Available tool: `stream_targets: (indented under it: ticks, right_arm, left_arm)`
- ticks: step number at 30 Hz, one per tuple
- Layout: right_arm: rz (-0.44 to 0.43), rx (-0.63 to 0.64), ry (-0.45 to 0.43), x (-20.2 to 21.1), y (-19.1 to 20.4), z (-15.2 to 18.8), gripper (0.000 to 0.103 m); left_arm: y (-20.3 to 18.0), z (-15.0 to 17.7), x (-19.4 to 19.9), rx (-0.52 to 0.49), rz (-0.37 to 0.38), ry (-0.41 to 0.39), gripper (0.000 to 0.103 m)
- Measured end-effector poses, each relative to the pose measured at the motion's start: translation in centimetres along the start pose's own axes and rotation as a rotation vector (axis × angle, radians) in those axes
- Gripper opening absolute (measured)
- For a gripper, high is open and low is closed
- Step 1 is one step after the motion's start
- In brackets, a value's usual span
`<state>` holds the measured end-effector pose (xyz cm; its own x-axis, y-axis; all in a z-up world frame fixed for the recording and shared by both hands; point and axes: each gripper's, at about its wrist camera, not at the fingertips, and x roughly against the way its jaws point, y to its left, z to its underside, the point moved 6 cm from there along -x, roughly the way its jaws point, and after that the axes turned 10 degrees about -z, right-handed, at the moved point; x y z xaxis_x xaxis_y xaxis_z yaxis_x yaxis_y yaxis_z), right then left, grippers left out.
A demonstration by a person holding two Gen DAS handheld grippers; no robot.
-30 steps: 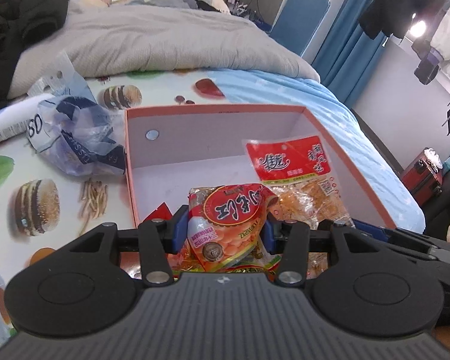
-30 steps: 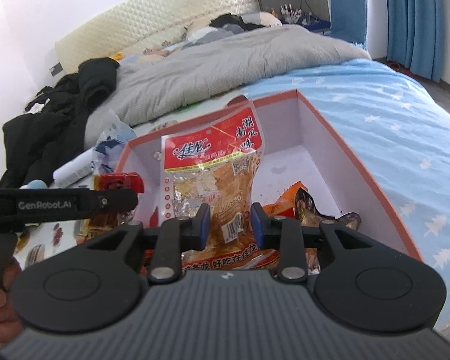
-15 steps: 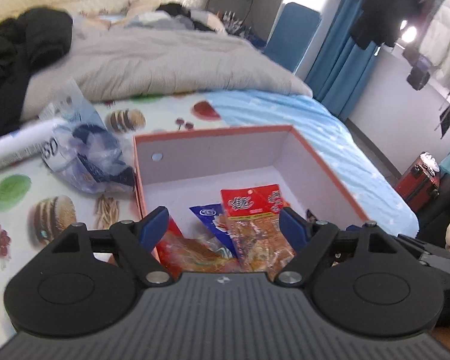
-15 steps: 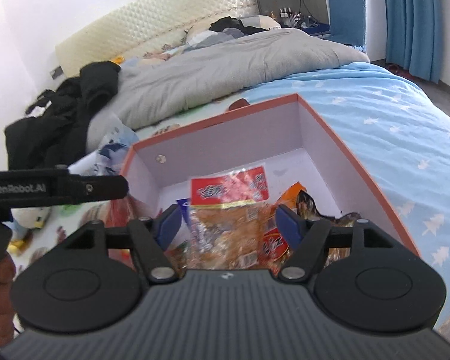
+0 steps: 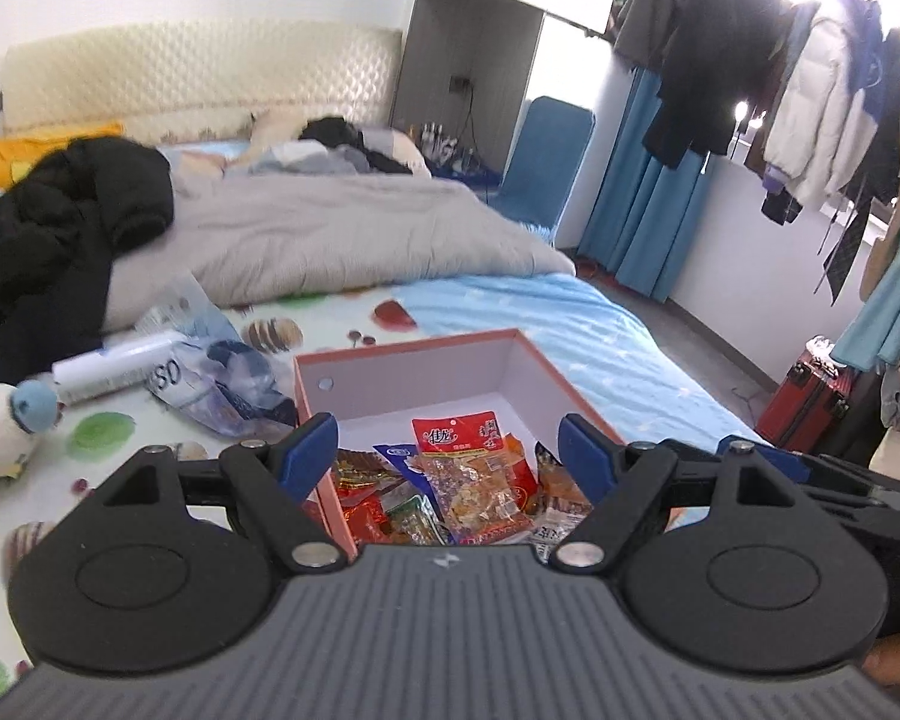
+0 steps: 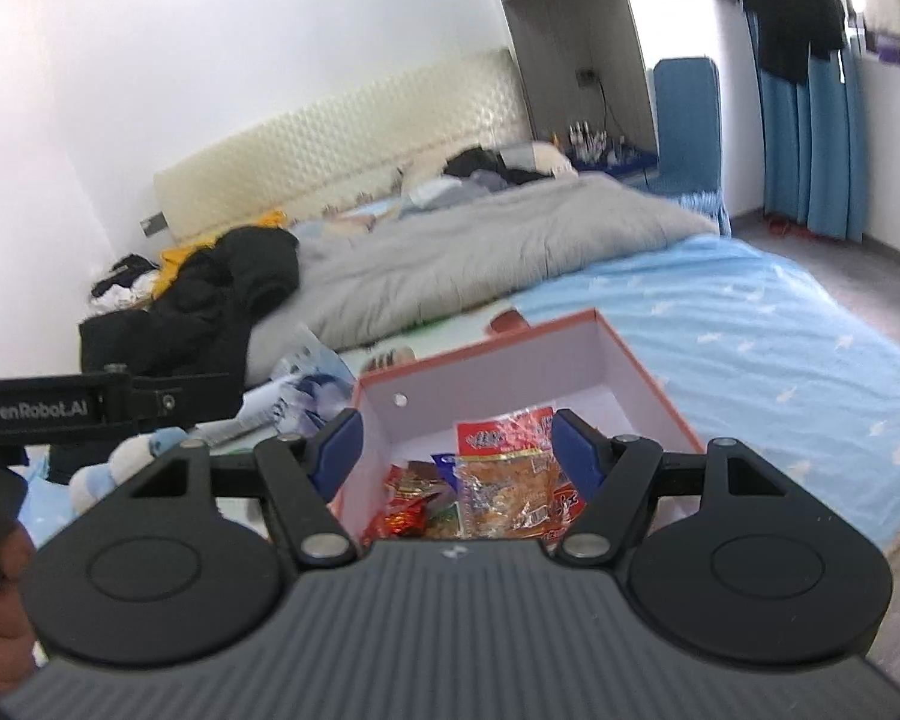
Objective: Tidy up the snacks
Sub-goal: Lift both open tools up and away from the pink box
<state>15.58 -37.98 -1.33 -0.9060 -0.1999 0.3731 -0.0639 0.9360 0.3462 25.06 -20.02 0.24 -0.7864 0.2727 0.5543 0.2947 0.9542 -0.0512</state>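
An orange-rimmed cardboard box with white inner walls lies on the bed. Several snack packets fill its near end. On top lies a clear packet with a red header, and a blue packet sits beside it. My left gripper is open, high above the box, with nothing between its blue pads. My right gripper is open too, also raised over the box and holding nothing. The left gripper's black body shows at the left edge of the right wrist view.
A crumpled blue-and-white plastic bag and a white tube lie left of the box on a food-print mat. A plush toy sits far left. Behind are a grey duvet, a black jacket, and a red suitcase on the floor.
Both grippers opened and let their packets fall into the box. Both then rose and pulled back, so the box looks smaller and more of the room shows.
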Motion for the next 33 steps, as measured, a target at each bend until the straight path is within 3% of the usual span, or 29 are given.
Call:
stream_targets:
  ticks: [5,13,22,33]
  right_arm:
    - [-0.006,0.010,-0.057,4.7,1.9,-0.6,0.071]
    - [0.015,0.038,-0.110,10.7,3.7,0.5,0.071]
    - [0.030,0.066,-0.114,13.0,4.2,2.0,0.071]
    - [0.035,0.048,-0.082,12.9,4.0,4.0,0.071]
  left_arm:
    - [-0.4,0.2,5.9,-0.009,0.003,-0.075,0.093]
    - [-0.6,2.5,11.8,-0.016,-0.025,-0.093,0.103]
    - [-0.4,5.8,14.1,-0.027,-0.069,-0.063,0.103]
    - [0.2,7.0,14.1,-0.010,-0.105,-0.040,0.103]
